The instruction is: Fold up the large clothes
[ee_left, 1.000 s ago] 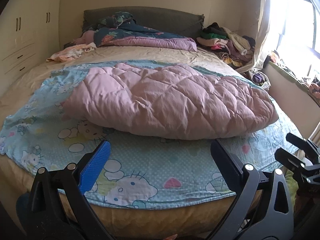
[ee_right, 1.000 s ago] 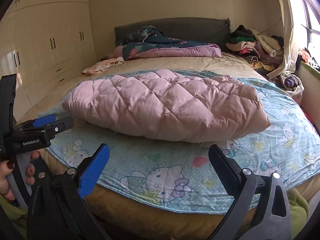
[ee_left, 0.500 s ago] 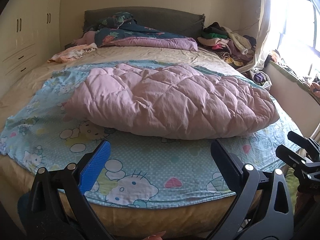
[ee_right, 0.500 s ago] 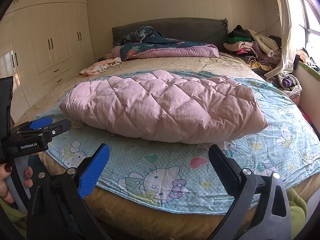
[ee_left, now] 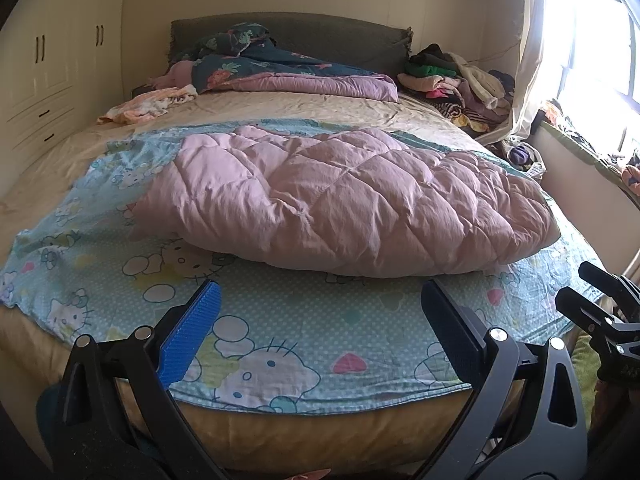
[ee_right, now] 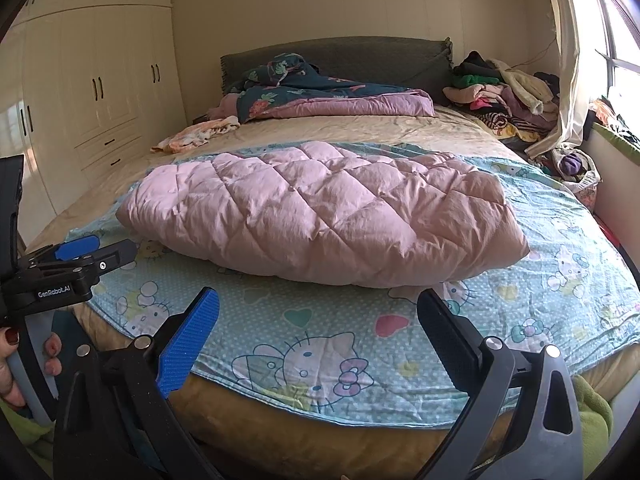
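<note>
Cream wardrobe (ee_right: pixel 92 92) along the left wall. Person's hand (ee_right: pixel 12 364) at the lower left edge of the right wrist view, wrapped on the handle of the left gripper (ee_left: pixel 320 320); jaws spread wide, nothing between them, held short of the bed's near edge. Light blue cartoon-cat sheet (ee_left: pixel 280 320) spread over the near half of the bed (ee_right: pixel 360 128). Pink quilted garment (ee_left: pixel 352 204) lies bunched on the sheet, mid-bed, running left to right; its near edge is a little beyond both sets of fingers, untouched. Right gripper (ee_right: pixel 318 324): jaws equally wide apart, empty, over the sheet's front hem. Dark floral quilt (ee_right: pixel 320 92) by the headboard. Heap of loose clothes (ee_right: pixel 504 92) in the far right corner, beside the curtain (ee_right: pixel 568 80).
</note>
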`<action>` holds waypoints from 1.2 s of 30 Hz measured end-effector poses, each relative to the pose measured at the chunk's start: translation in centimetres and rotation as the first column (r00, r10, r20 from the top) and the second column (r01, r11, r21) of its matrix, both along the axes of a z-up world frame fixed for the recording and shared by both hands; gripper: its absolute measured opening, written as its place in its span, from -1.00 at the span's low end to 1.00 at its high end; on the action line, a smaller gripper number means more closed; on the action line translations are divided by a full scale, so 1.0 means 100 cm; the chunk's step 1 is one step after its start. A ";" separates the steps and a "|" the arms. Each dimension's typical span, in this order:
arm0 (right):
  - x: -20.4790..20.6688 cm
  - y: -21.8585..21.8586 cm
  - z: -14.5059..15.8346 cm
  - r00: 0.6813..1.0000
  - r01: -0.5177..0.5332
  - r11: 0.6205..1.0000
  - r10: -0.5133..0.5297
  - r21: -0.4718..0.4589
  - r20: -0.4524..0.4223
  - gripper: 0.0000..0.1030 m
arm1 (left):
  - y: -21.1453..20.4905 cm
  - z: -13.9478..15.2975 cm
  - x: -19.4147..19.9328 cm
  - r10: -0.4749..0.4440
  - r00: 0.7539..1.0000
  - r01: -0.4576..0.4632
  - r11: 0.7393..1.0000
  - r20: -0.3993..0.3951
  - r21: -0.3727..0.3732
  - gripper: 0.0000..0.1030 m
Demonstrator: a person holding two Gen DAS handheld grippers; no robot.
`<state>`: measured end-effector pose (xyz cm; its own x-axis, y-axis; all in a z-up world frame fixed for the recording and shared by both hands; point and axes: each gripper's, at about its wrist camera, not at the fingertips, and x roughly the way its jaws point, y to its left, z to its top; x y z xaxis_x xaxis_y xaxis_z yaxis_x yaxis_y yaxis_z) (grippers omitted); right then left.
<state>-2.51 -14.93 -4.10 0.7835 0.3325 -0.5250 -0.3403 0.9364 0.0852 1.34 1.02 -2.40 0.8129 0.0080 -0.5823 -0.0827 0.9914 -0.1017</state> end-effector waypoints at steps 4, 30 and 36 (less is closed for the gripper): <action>-0.001 0.000 0.001 1.000 0.001 1.000 -0.001 -0.002 0.003 0.92 | 0.001 0.000 -0.001 0.001 1.000 -0.001 1.000 0.002 -0.001 0.82; -0.004 -0.002 0.005 1.000 0.010 1.000 -0.011 0.001 0.016 0.92 | 0.001 0.002 -0.004 0.005 1.000 -0.005 1.000 0.003 -0.002 0.82; -0.004 -0.002 0.006 1.000 0.010 1.000 -0.010 -0.001 0.020 0.92 | 0.000 0.002 -0.004 0.007 1.000 -0.007 1.000 0.002 0.001 0.82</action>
